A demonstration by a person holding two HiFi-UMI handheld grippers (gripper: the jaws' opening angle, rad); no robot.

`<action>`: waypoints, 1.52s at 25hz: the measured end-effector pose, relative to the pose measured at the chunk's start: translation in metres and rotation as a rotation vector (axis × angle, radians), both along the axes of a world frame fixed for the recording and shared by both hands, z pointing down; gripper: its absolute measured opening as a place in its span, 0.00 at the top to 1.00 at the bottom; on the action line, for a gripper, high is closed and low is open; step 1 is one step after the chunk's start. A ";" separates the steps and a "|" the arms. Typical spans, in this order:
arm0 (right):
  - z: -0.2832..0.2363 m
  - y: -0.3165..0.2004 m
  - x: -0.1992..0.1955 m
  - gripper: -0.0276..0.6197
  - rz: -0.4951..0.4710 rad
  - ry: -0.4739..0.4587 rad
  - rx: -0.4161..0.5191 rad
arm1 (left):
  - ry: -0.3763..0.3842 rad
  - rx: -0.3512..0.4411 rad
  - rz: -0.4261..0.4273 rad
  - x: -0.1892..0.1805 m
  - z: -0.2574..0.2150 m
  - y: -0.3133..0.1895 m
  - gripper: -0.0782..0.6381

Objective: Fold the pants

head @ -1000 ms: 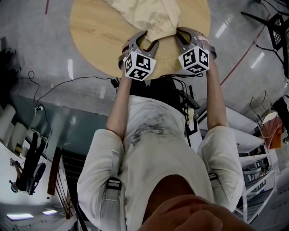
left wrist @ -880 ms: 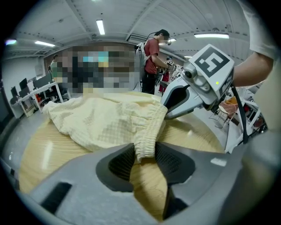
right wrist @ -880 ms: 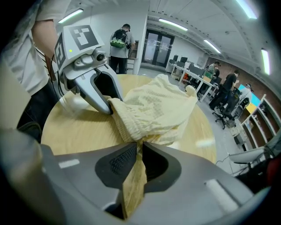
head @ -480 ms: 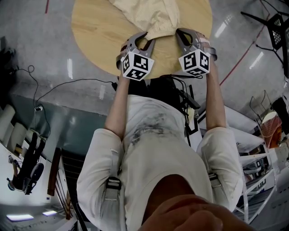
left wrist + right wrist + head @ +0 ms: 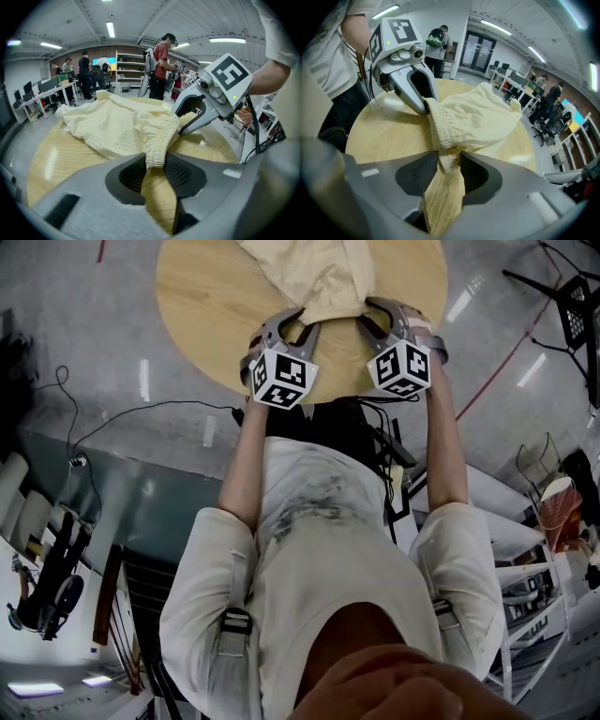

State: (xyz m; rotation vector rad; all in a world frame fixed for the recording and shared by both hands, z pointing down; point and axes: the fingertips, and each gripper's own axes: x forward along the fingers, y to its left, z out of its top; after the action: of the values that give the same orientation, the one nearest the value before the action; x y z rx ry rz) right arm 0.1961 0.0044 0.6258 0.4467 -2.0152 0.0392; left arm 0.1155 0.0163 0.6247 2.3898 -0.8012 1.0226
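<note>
Starting big: looking at the round wooden table (image 5: 206,315), carrying the cream pants (image 5: 309,268) in a rumpled heap spreading from its middle out to its near edge, nothing folded yet. Spotting the elastic waistband (image 5: 440,126) bunching up right at that near edge of the table, with both grippers crowding in on it. Now the actual change: catching the left gripper (image 5: 154,171) going from gaping wide a second back to clamping down on the waistband, ribbed pads (image 5: 180,171) pinching the gathered cloth and holding steady over the table's near edge. Meanwhile finding the right gripper (image 5: 449,171), just beside it along the same table edge, doing the opposite: snapping fully tight half a second ago and now opening up again, leaving the waistband hanging loose in the gap between its jaws, not squeezing anything. Guessing at that pinch missing or grabbing too little cloth, so probably lining up a redo. Meaning for the fold: only getting half anchored right now, gripping one end of the waistband and letting go of the other. Probably needing a fresh, deeper bite on the right side before lifting or dragging anything across the table, otherwise risking the pants swinging off the single pinch and slumping over the table's near edge.
</note>
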 end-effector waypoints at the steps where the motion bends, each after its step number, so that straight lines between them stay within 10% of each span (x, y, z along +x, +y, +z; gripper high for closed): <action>1: 0.002 0.000 -0.001 0.71 -0.003 0.003 -0.003 | 0.000 0.001 -0.002 -0.001 0.000 0.000 0.72; 38: -0.079 0.074 -0.061 0.83 -0.074 -0.109 -0.039 | -0.008 0.024 0.053 -0.059 -0.075 0.050 0.72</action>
State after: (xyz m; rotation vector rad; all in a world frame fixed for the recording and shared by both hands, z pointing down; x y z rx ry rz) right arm 0.1347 0.0785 0.5464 0.3509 -2.1329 0.0582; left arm 0.0563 0.0667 0.5501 2.4406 -0.7605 1.0502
